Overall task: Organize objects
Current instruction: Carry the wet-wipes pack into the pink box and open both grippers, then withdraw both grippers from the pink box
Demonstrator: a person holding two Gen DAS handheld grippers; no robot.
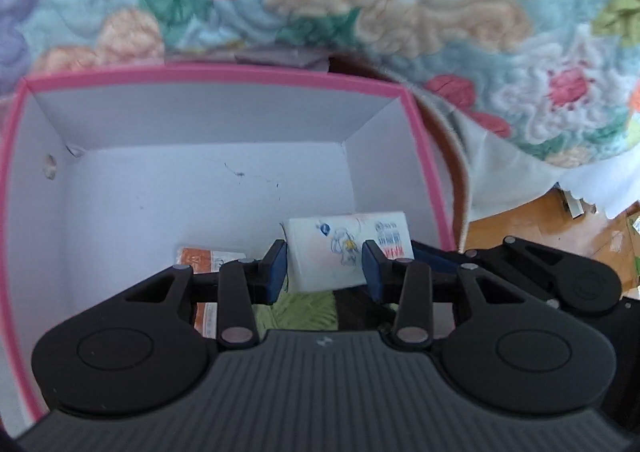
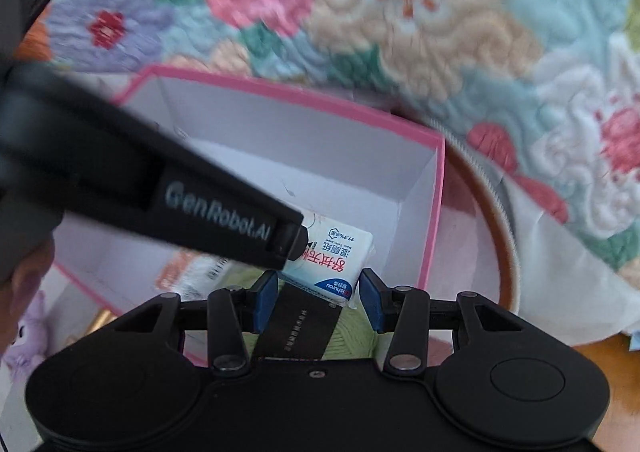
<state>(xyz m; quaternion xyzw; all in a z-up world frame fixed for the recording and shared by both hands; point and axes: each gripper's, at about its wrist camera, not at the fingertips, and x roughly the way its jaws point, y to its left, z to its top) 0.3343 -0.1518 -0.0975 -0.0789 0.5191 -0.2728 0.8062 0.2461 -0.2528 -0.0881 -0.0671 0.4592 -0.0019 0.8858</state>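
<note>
A pink-rimmed white box (image 1: 216,71) stands open in front of a floral quilt; it also shows in the right wrist view (image 2: 432,211). My left gripper (image 1: 325,268) holds a white wet-wipe pack (image 1: 348,248) between its blue pads, above the box's inside. In the right wrist view the same pack (image 2: 336,260) sits at the tip of the left gripper body (image 2: 180,191). My right gripper (image 2: 318,302) is open, its pads either side of the pack's end, above a green yarn ball with a black label (image 2: 304,332). An orange-and-white packet (image 1: 204,258) lies on the box floor.
The floral quilt (image 1: 400,3) fills the background. A round wooden rim (image 2: 504,252) lies right of the box. Wooden floor (image 1: 540,228) shows at the right. A purple plush toy (image 2: 28,336) sits at the far left.
</note>
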